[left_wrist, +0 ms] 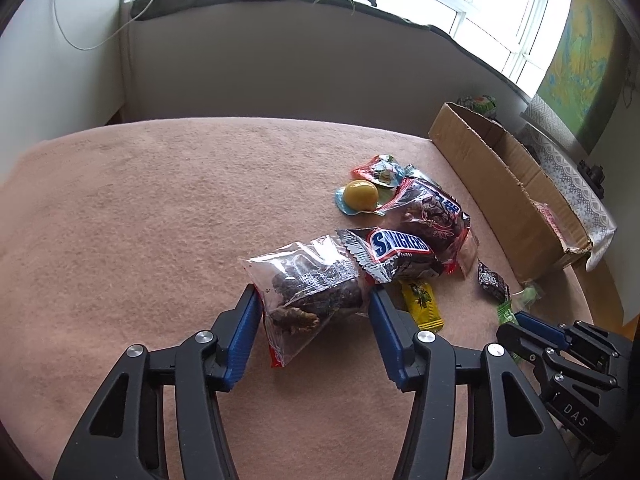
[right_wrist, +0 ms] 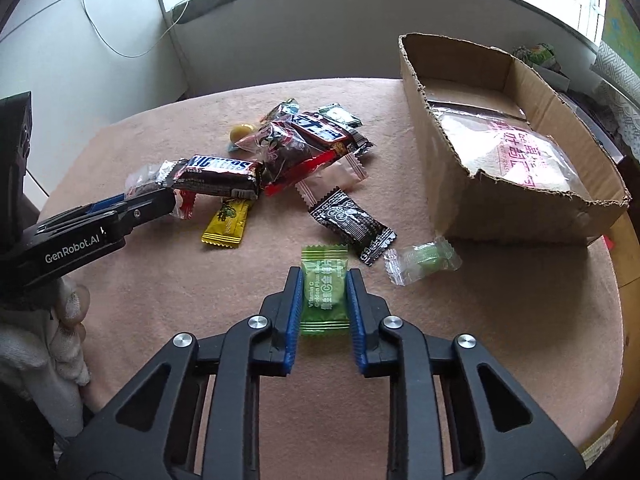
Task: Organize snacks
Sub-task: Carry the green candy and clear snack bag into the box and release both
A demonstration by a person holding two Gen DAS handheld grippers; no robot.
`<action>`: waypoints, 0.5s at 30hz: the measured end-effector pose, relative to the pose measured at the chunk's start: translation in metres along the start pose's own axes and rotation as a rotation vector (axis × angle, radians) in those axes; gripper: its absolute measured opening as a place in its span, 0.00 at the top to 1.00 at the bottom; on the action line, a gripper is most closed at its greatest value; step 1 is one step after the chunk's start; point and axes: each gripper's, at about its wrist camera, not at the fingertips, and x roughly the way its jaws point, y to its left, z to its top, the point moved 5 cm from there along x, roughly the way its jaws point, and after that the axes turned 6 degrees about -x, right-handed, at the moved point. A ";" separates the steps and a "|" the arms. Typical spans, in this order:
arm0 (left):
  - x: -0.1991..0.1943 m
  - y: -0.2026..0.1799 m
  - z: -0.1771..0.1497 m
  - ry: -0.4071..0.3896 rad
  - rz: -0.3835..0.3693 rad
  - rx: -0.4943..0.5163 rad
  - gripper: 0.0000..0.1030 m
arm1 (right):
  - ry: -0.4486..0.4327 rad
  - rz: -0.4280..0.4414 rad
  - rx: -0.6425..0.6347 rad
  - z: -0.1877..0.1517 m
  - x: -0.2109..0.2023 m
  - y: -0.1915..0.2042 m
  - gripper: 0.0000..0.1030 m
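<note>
A pile of snacks lies on the pink tablecloth (left_wrist: 140,208). My left gripper (left_wrist: 314,300) has its jaws around a clear bag of dark snacks (left_wrist: 308,280), touching both sides. A Snickers bar (left_wrist: 396,248) lies just behind it. My right gripper (right_wrist: 323,278) has its jaws around a green plum-candy packet (right_wrist: 323,288) that lies on the cloth. The left gripper also shows in the right wrist view (right_wrist: 160,204), beside the Snickers bar (right_wrist: 216,176). A cardboard box (right_wrist: 440,152) at the right holds a large pink-and-white bag (right_wrist: 516,152).
Around the pile lie a yellow packet (right_wrist: 226,224), a black packet (right_wrist: 352,224), a pale green wrapped candy (right_wrist: 424,262), a red-and-clear bag (right_wrist: 296,148) and a yellow jelly cup (left_wrist: 360,194). A wall and window sill stand behind the table.
</note>
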 end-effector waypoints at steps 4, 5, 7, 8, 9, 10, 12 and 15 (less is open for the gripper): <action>-0.017 0.008 0.001 -0.025 -0.011 -0.025 0.48 | -0.025 0.017 0.004 0.003 -0.010 0.005 0.78; -0.021 0.009 0.002 -0.033 -0.015 -0.029 0.48 | -0.034 0.022 0.006 0.004 -0.013 0.006 0.78; -0.030 0.009 0.006 -0.051 -0.022 -0.031 0.48 | -0.051 0.028 0.008 0.007 -0.020 0.007 0.78; -0.035 0.008 0.007 -0.062 -0.024 -0.030 0.48 | -0.060 0.029 0.008 0.009 -0.024 0.007 0.78; -0.040 0.007 0.010 -0.073 -0.026 -0.030 0.48 | -0.069 0.031 0.007 0.011 -0.028 0.008 0.78; -0.045 0.005 0.012 -0.084 -0.030 -0.030 0.48 | -0.078 0.034 0.008 0.012 -0.031 0.008 0.78; -0.052 0.002 0.017 -0.101 -0.043 -0.032 0.48 | -0.095 0.038 0.008 0.016 -0.039 0.008 0.78; -0.061 -0.008 0.022 -0.119 -0.065 -0.020 0.48 | -0.127 0.033 0.012 0.022 -0.052 0.005 0.78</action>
